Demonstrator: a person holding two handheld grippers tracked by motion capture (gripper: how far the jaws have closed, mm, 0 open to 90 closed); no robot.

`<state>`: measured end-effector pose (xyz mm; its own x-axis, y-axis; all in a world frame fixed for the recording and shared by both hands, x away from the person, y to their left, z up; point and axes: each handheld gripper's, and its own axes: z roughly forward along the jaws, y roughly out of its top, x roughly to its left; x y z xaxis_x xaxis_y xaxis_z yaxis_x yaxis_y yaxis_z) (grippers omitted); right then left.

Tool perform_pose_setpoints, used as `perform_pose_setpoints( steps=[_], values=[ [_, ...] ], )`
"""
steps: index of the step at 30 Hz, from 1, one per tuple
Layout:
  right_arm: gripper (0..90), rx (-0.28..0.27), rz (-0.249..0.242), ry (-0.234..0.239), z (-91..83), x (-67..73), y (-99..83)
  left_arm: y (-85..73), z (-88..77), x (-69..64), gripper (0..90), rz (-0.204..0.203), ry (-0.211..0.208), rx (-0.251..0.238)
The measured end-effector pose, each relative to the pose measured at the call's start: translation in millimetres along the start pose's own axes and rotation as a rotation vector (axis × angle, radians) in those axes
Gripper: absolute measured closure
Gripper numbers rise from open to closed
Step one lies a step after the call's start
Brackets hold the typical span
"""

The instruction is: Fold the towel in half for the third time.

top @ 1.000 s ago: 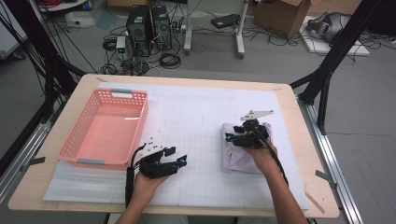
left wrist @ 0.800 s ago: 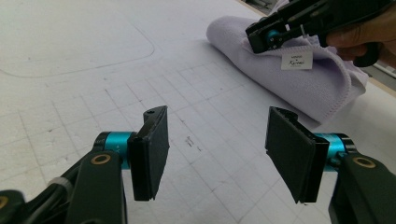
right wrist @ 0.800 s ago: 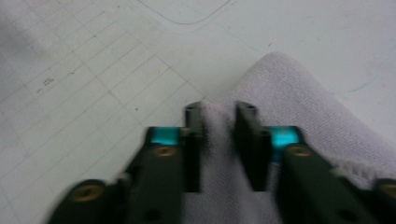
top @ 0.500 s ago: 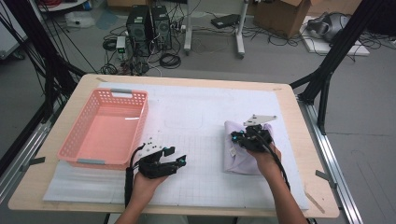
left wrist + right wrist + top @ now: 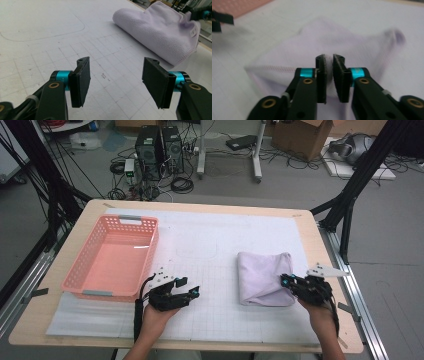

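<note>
A lilac cloth (image 5: pixel 262 277) lies folded on the white mat, right of centre. My right gripper (image 5: pixel 288 282) is at its near right edge, shut on a fold of it. In the right gripper view the jaws (image 5: pixel 329 67) stand a narrow slit apart with cloth (image 5: pixel 312 40) pinched between them; they have just been opening slightly. In the left gripper view the cloth (image 5: pixel 160 32) has its far corner drawn up toward the right gripper (image 5: pixel 202 13). My left gripper (image 5: pixel 190 286) rests on the mat near the basket's front corner, open (image 5: pixel 117 77), with nothing between its pads.
A pink plastic basket (image 5: pixel 152 247) stands at the left of the table, nothing inside it. The white gridded mat (image 5: pixel 210 245) covers most of the wooden tabletop. Black frame legs, cables and computer cases are on the floor behind.
My right gripper has moved toward the near right, dragging the cloth's edge with it; the cloth now lies spread wider. The left gripper has stayed where it was.
</note>
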<state>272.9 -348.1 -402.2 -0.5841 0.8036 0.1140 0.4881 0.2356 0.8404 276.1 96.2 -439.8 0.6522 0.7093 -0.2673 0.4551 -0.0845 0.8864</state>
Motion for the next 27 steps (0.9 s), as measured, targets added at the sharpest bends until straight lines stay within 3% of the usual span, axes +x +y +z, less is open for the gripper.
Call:
perform_pose_setpoints(
  steps=[2, 4, 7, 9, 13, 16, 18, 22, 25, 27],
  values=[
    [67.8, 0.018, 0.035, -0.007, -10.8, -4.5, -12.5, 0.1, 0.1, 0.3, 39.8, 0.000, 0.002, 0.001],
    [64.1, -0.005, 0.044, -0.019, -21.8, -6.0, -16.0, 0.1, 0.5, 0.1, 39.8, -0.003, 0.002, 0.001],
    [61.4, -0.061, 0.039, -0.031, -31.1, -3.4, -5.4, 0.2, 1.1, -0.2, 39.8, 0.000, 0.000, 0.002],
    [61.2, -0.074, 0.017, -0.043, -28.6, 0.9, 5.3, 0.1, 1.3, -0.5, 39.8, 0.001, 0.001, 0.002],
    [66.4, -0.020, -0.030, -0.053, -3.0, 7.1, 18.5, -0.1, 1.7, -0.6, 39.8, 0.001, -0.002, 0.004],
    [70.9, 0.103, -0.064, -0.100, 22.8, 6.5, 9.1, -0.2, 1.3, -0.8, 39.8, 0.005, -0.004, 0.005],
    [71.0, 0.172, -0.060, -0.144, 30.2, 2.4, -4.7, -0.5, 0.6, -1.3, 39.8, 0.001, -0.003, 0.003],
    [69.5, 0.133, -0.036, -0.162, 17.6, -2.8, -25.1, -0.3, -1.0, -0.1, 39.8, -0.002, 0.001, -0.002],
    [63.7, 0.152, 0.024, -0.160, 9.3, -6.6, -27.1, 0.0, -1.6, 0.3, 39.8, 0.001, 0.003, -0.004],
    [61.3, 0.139, 0.035, -0.159, 5.4, -6.8, -22.3, 0.1, -1.0, 0.5, 39.7, 0.000, 0.002, -0.002]
  ],
)
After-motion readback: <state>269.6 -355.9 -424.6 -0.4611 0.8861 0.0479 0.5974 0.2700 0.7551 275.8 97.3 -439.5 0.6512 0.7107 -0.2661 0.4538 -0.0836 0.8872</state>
